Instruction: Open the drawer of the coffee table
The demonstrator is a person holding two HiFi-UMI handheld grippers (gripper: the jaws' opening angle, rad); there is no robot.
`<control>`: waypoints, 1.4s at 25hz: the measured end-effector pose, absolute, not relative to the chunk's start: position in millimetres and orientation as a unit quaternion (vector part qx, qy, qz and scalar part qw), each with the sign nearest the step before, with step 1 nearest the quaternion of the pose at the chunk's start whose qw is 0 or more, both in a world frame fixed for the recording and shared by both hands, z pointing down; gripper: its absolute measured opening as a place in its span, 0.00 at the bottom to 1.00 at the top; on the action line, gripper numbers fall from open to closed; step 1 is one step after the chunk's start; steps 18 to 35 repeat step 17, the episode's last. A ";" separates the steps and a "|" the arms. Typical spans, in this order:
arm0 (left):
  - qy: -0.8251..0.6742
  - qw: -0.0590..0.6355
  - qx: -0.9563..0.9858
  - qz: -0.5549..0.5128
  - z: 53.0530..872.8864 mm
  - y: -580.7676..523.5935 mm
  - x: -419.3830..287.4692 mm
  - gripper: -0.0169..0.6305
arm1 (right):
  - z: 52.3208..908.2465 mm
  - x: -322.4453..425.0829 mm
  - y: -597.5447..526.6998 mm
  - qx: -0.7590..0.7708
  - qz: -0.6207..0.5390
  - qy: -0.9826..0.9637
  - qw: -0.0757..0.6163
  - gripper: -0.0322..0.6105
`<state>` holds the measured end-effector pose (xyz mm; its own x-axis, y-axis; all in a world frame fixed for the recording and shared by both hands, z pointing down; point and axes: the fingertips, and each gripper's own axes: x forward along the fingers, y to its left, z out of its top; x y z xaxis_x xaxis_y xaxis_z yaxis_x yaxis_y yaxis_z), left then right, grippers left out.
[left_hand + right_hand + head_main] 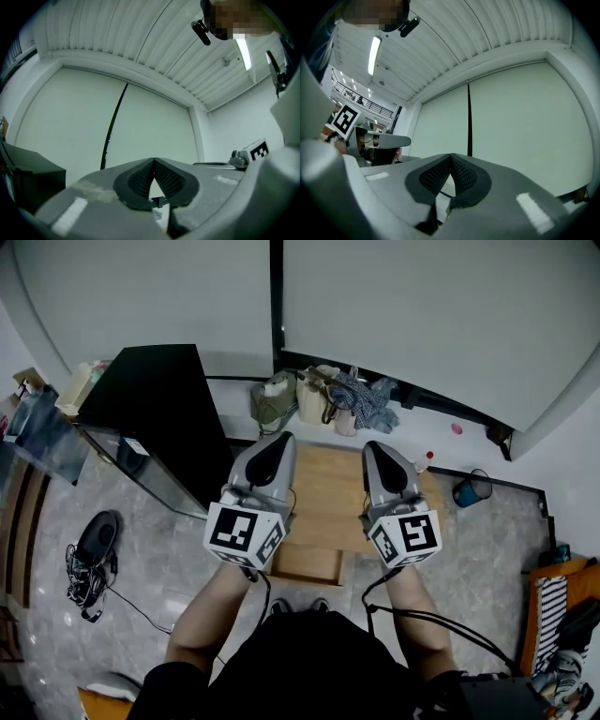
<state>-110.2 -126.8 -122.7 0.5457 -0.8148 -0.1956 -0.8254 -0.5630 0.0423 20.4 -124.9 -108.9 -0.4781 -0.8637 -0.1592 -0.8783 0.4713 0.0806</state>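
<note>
In the head view a low wooden coffee table (328, 498) stands on the floor in front of me. At its near edge the drawer (307, 565) shows as a lighter wooden box, seemingly pulled out a little. My left gripper (274, 442) and right gripper (379, 448) hang side by side above the table, pointing forward, both shut and holding nothing. In the left gripper view the left gripper's (153, 161) pads meet against a plain white wall. The right gripper view shows the same for the right gripper (450, 157). Neither gripper view shows the table.
A black cabinet (155, 399) stands to the table's left. Several bags (319, 395) lie against the far wall. A blue bucket (469, 490) sits to the right of the table. Cables and a black object (94, 554) lie on the grey floor at left.
</note>
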 end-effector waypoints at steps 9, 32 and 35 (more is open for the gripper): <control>0.468 0.024 -0.878 0.092 -119.4 -131.1 -114.5 0.03 | -108.3 16.9 -128.3 -0.508 0.074 0.857 0.048 0.05; 0.470 0.023 -0.878 0.089 -116.0 -130.6 -115.4 0.03 | -105.4 17.0 -128.2 -0.507 0.070 0.857 0.049 0.05; 0.470 0.023 -0.878 0.089 -116.0 -130.6 -115.4 0.03 | -105.4 17.0 -128.2 -0.507 0.070 0.857 0.049 0.05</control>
